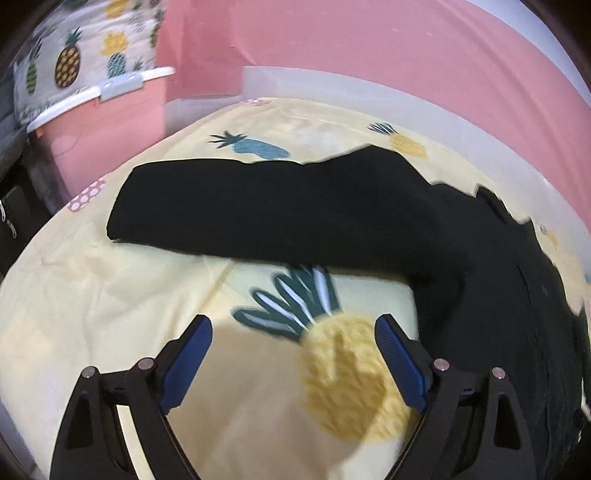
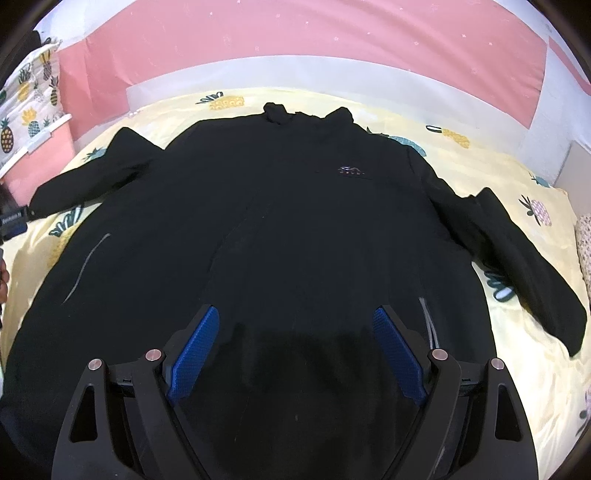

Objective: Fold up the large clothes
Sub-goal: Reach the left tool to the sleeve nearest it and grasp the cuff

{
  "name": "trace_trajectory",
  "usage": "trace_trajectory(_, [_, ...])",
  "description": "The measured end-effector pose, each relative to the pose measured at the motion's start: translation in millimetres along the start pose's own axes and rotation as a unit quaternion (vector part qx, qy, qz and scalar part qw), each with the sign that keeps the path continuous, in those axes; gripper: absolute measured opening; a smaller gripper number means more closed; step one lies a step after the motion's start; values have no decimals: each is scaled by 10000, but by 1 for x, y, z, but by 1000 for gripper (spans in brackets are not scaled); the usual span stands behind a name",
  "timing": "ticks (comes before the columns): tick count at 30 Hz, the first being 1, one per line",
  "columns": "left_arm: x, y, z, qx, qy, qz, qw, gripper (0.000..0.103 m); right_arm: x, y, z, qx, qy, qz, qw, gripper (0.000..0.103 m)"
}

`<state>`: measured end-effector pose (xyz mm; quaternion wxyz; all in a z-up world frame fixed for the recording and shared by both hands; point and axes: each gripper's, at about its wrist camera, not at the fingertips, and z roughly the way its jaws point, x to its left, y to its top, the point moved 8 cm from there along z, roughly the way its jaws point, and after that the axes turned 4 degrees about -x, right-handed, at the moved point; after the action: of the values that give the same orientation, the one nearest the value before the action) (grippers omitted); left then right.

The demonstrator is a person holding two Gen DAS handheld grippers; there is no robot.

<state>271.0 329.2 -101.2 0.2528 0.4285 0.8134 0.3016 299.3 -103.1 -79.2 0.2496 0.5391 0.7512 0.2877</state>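
Black long-sleeved jacket (image 2: 295, 229): uniformly black, with a small pale grey chest emblem (image 2: 351, 170) and thin grey piping lines on the lower front. Pale yellow bed sheet (image 1: 92, 302): printed with pineapples in yellow, teal-blue and pink with white dots, leaves dark green and white. Pink wall covering (image 2: 314, 33): plain pink with faint light specks. White pineapple-print cloth (image 1: 81, 48): yellow, teal and dark pineapples. Both grippers carry 2 blue textured finger pads (image 2: 194, 350) on black frames.
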Motion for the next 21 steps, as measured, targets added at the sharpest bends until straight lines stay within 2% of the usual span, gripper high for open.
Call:
trace_trajectory(8, [60,29,44,-16,349,-717,9968,90,-6,7,21,97,-148,-25,9998,86])
trace_trajectory(16, [97,35,85,112,620,-1307,9894,89,-8,6,32,213,-216,-67,9995,86])
trace_trajectory(19, [95,39,91,-12,879,-983,9913,79,-7,4,33,234,-227,-71,9994,86])
trace_trajectory(20, [92,40,93,-21,900,-890,9920,67,-7,4,33,238,-227,-63,9994,86])
trace_trajectory(21, [88,42,94,-48,883,-792,9929,50,-7,3,33,241,-227,-58,9994,86])
